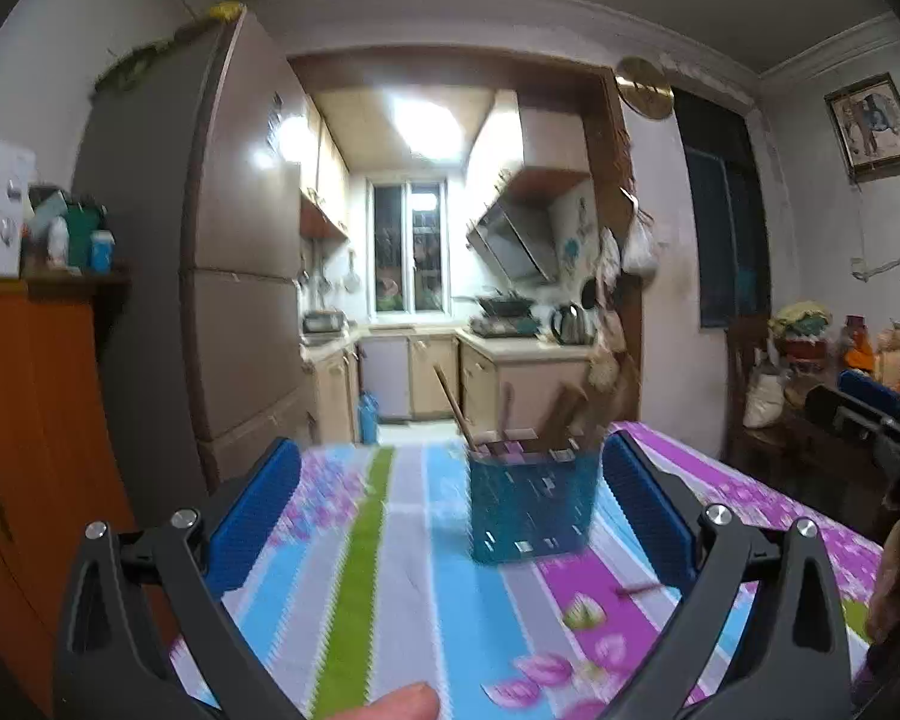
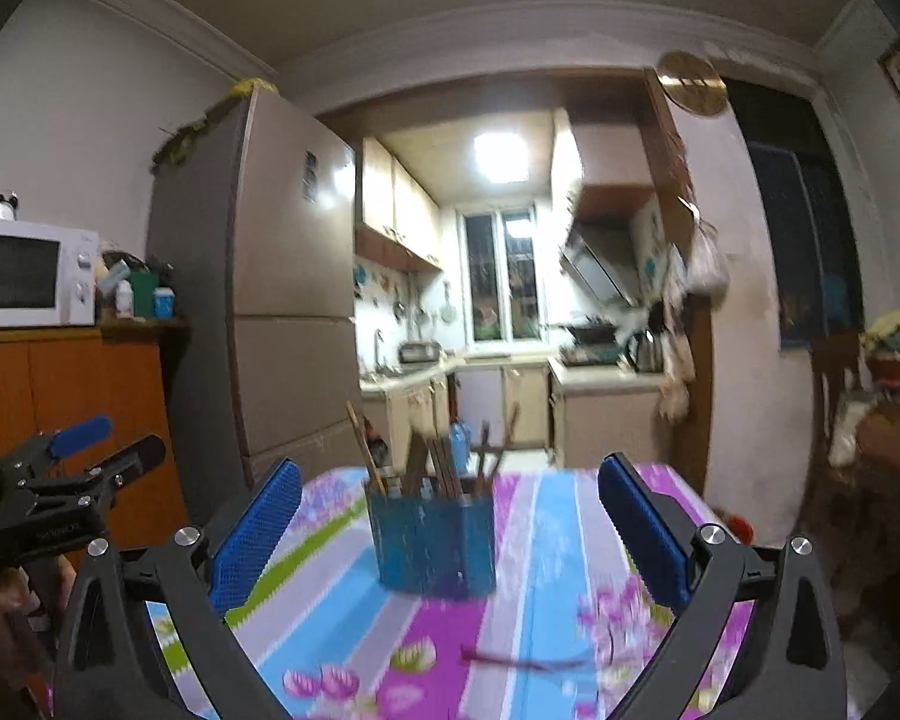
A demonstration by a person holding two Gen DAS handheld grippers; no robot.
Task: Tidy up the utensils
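A blue perforated utensil holder (image 1: 531, 507) stands on the striped floral tablecloth (image 1: 402, 570), with several brown chopsticks and utensils (image 1: 546, 420) sticking out of it. It also shows in the right wrist view (image 2: 435, 540). A dark thin utensil (image 2: 522, 660) lies flat on the cloth in front of the holder; its tip shows in the left wrist view (image 1: 636, 589). My left gripper (image 1: 450, 492) is open and empty, above the table's near side. My right gripper (image 2: 450, 510) is open and empty, facing the holder. The left gripper also shows in the right wrist view (image 2: 90, 450).
An orange cabinet (image 2: 78, 420) with a white microwave (image 2: 30, 273) stands at the left, beside a tall fridge (image 2: 282, 300). A kitchen lies behind the table. A dark side table (image 1: 822, 420) with ornaments stands at the right.
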